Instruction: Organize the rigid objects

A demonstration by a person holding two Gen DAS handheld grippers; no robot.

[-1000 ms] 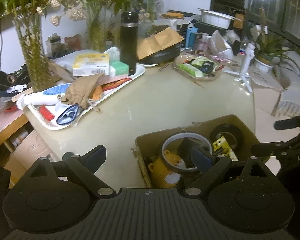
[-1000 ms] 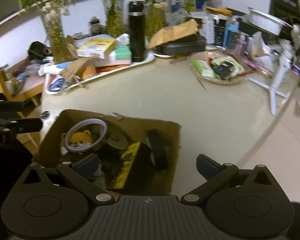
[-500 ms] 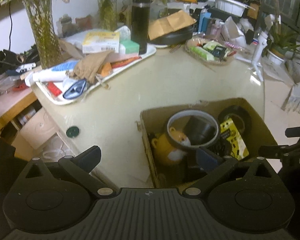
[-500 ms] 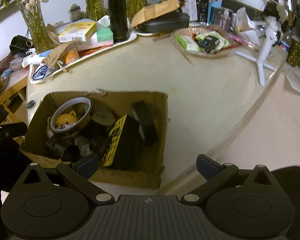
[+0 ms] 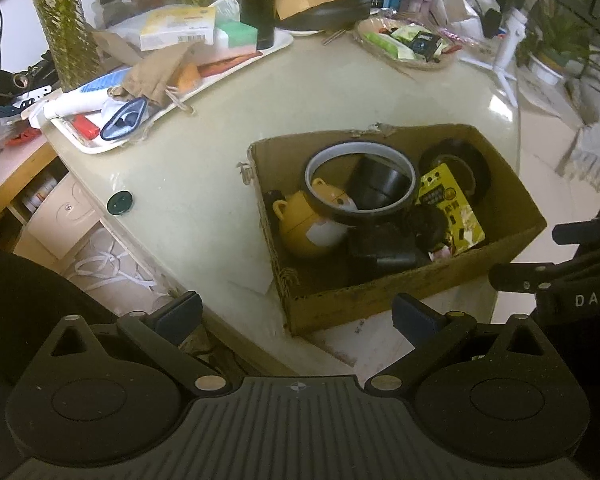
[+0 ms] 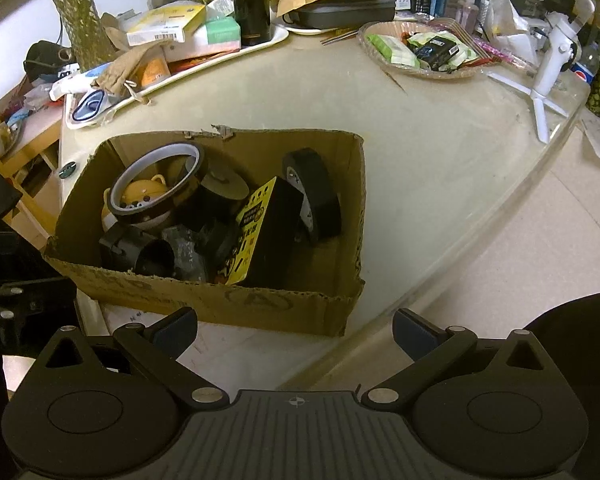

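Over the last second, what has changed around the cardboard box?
Both views have tipped downward, so the cardboard box now shows whole. The left tongs have just been opening, with nothing between them; the right tongs stay open and empty. The box's contents, like the large tape ring, lie as before.

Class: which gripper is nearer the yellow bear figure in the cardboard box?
Left. The left gripper faces the bear figure's end of the cardboard box; the right gripper faces the opposite end.
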